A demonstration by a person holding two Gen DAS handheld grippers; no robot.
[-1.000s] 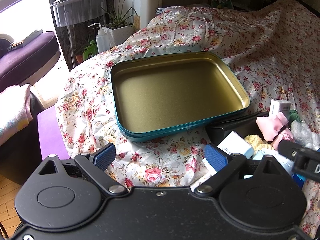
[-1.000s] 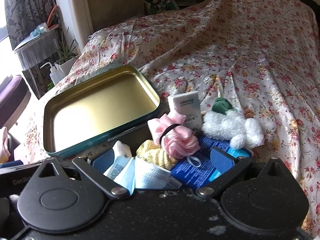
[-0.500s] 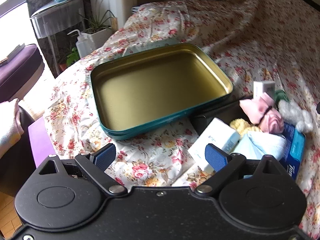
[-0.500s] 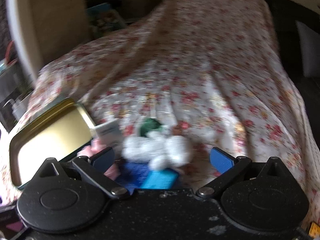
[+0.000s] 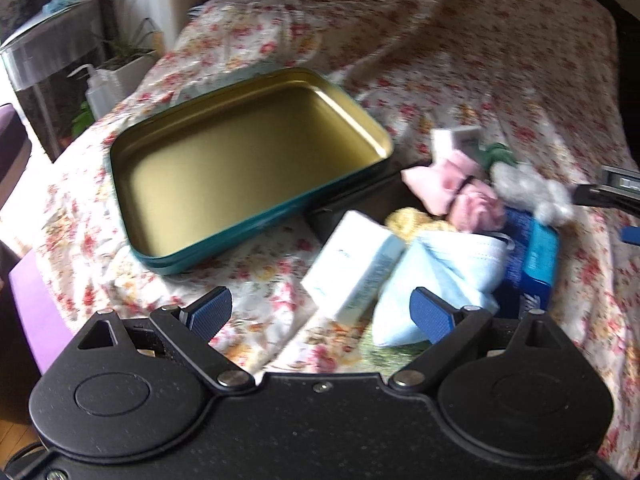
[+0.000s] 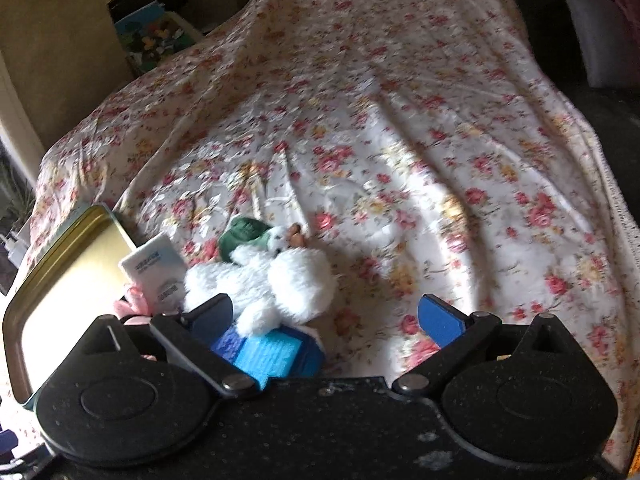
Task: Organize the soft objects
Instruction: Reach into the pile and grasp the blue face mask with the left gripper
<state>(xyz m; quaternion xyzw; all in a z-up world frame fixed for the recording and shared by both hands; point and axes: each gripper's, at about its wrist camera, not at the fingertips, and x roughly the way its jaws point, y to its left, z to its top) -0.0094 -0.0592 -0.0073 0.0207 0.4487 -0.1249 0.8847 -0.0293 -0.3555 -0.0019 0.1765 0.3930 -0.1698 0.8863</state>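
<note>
An empty teal tin with a gold inside point(image 5: 244, 160) lies on the flowered bedspread; its corner shows in the right wrist view point(image 6: 60, 304). Right of it is a pile: a pink scrunchie point(image 5: 452, 188), a yellow knit piece point(image 5: 412, 222), a light blue face mask point(image 5: 444, 280), a white plush toy with a green hat point(image 5: 532, 192) point(image 6: 272, 280), white boxes point(image 5: 352, 264) point(image 6: 156, 268) and a blue packet point(image 5: 536, 252) point(image 6: 264, 352). My left gripper point(image 5: 320, 314) is open and empty, just before the box and mask. My right gripper point(image 6: 324, 320) is open and empty, beside the plush.
The flowered bedspread point(image 6: 400, 140) stretches far to the right and back. A dark open box point(image 5: 352, 208) sits under the pile. A side table point(image 5: 52, 52), a squeeze bottle point(image 5: 100, 88) and a potted plant point(image 5: 128, 56) stand beyond the bed's left edge. A purple seat point(image 5: 28, 292) is at lower left.
The left gripper has swung right, bringing the pile nearer its fingers. The right gripper has swung right, away from the pile's middle, so the plush now sits by its left finger.
</note>
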